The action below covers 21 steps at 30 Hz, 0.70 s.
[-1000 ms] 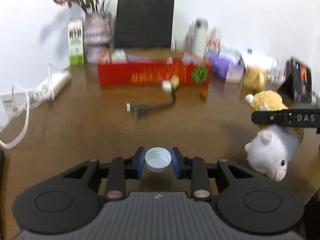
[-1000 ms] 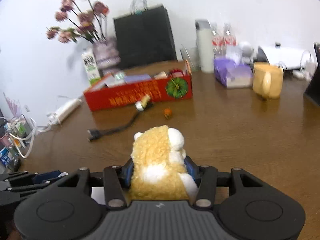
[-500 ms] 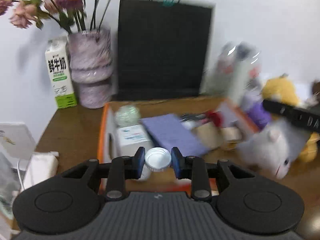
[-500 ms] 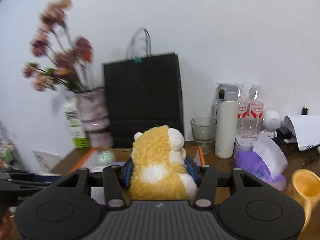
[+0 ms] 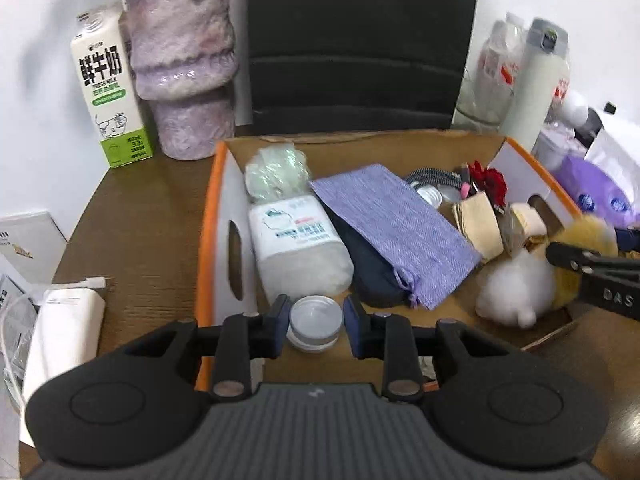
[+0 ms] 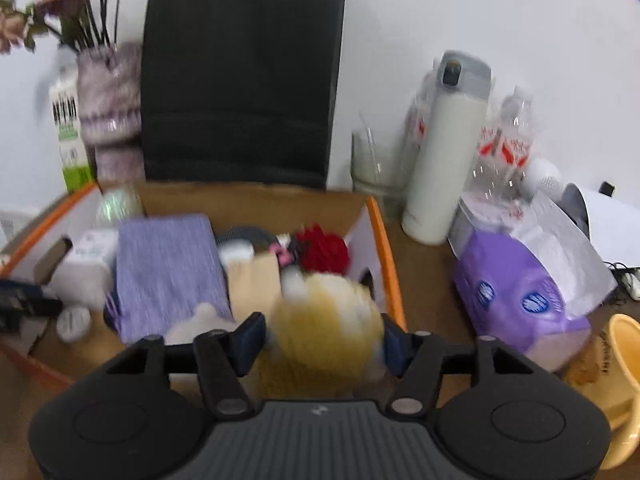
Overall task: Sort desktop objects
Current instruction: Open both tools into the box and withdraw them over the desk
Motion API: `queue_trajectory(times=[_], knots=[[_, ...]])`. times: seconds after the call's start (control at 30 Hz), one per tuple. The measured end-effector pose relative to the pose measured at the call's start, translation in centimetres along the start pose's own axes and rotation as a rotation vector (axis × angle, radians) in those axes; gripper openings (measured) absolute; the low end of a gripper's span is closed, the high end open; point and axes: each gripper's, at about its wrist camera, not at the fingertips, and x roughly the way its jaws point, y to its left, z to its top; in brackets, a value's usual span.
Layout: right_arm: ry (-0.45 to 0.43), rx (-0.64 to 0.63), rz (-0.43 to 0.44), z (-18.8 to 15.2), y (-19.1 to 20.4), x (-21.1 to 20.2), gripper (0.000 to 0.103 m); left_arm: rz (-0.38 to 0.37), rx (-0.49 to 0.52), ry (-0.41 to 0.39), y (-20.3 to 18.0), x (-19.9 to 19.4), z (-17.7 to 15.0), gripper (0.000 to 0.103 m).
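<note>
Both drops look basically done: left gripper (image 5: 315, 322) fingers spread, bottle cap (image 5: 315, 323) loose in the box (image 5: 208, 216); right gripper (image 6: 322, 342) spread around the plush toy (image 6: 328, 332) inside it.

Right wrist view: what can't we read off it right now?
- Plush toy: motion-blurred; contact with the jaws unclear.
- Box contents: smeared, small items unidentifiable.
- Yellow mug: cut off by the right edge.
- Box floor under the toy: hidden by the toy and right gripper.
</note>
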Motion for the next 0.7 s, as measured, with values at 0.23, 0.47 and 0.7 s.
queue_trajectory(times=[0.23, 0.47, 0.7], knots=[[-0.062, -0.053, -0.010, 3.0, -0.8, -5.2, 0.085, -0.023, 0.021, 0.047, 0.2, -1.9, 1.9, 0.055], [0.041, 0.043, 0.177, 2.9, -1.7, -7.0, 0.085, -0.004, 0.041, 0.009, -1.5, -5.2, 1.2, 0.088], [-0.022, 0.159, 0.286, -4.2, -2.8, -11.3, 0.087, -0.016, 0.135, -0.233, -6.2, -10.8, -8.4, 0.102]])
